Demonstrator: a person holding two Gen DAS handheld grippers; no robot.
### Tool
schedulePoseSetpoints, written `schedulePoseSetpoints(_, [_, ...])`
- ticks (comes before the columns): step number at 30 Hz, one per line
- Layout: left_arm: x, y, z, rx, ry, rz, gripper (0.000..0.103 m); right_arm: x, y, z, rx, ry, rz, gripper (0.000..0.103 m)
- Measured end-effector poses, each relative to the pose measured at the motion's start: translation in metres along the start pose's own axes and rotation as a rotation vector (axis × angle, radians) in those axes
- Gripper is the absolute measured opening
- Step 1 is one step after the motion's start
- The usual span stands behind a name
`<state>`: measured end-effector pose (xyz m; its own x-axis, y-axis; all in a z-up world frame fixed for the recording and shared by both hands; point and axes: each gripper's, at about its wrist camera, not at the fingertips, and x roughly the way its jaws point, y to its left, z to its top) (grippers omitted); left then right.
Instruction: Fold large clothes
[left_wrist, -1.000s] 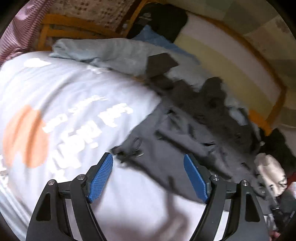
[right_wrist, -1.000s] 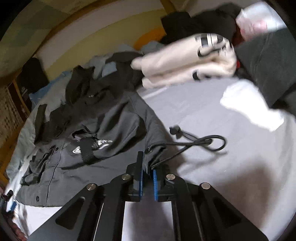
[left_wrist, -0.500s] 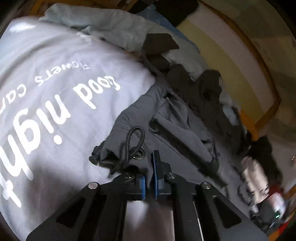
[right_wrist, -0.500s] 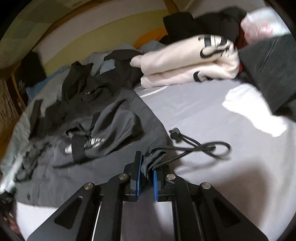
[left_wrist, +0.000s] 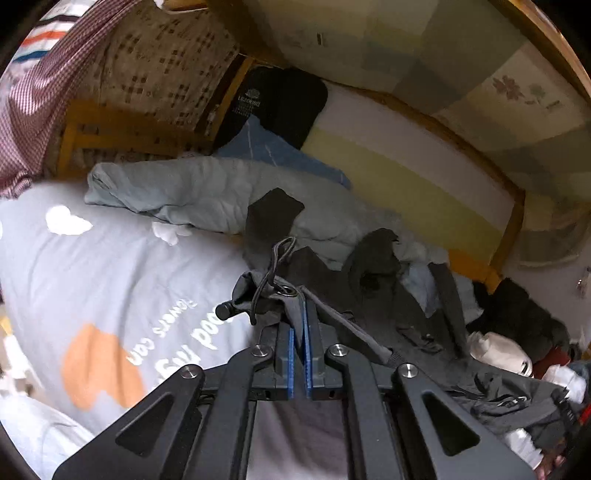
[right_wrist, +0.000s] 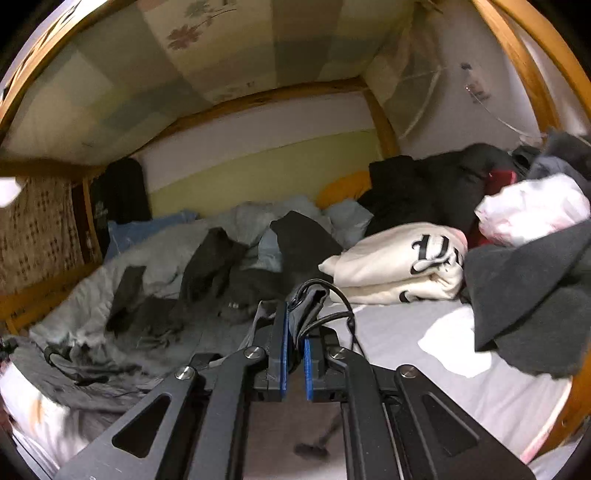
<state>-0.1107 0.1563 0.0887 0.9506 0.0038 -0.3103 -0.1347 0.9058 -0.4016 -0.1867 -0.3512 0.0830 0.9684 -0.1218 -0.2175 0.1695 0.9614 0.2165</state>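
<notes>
A dark grey jacket (left_wrist: 369, 295) with a black drawcord lies spread across the bed. My left gripper (left_wrist: 302, 317) is shut on one hem corner, beside a metal eyelet (left_wrist: 286, 291) and the cord's toggle (left_wrist: 225, 310). That corner is raised off the grey duvet (left_wrist: 92, 266). My right gripper (right_wrist: 295, 325) is shut on the other hem corner of the jacket (right_wrist: 207, 302), with the cord loop (right_wrist: 343, 306) hanging over its right finger. The hem stretches taut between both grippers; the jacket's body trails on the bed.
A crumpled pale blue sheet (left_wrist: 192, 188) lies behind the jacket. A folded cream sweatshirt (right_wrist: 402, 266), a dark grey garment (right_wrist: 532, 295) and a black clothes pile (right_wrist: 424, 188) sit at the right. Wooden bed frame (left_wrist: 513, 218) and wall close the far side.
The left gripper shut on the jacket's hem corner, then both grippers rose, lifting the hem off the bed. The views now tilt up toward the wall.
</notes>
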Motion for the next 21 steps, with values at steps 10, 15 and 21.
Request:
schedulePoseSetpoints(10, [0.077, 0.001, -0.020, 0.011, 0.205, 0.154, 0.005, 0.058, 0.008, -0.004, -0.052, 0.183, -0.106, 0.007])
schedulePoseSetpoints(15, [0.163, -0.004, -0.012, 0.027, 0.298, 0.194, 0.007, 0.131, 0.022, 0.009, -0.107, 0.284, -0.139, 0.007])
schedulePoseSetpoints(21, [0.231, -0.005, -0.029, 0.107, 0.362, 0.256, 0.007, 0.215, 0.032, -0.009, -0.172, 0.355, -0.185, 0.007])
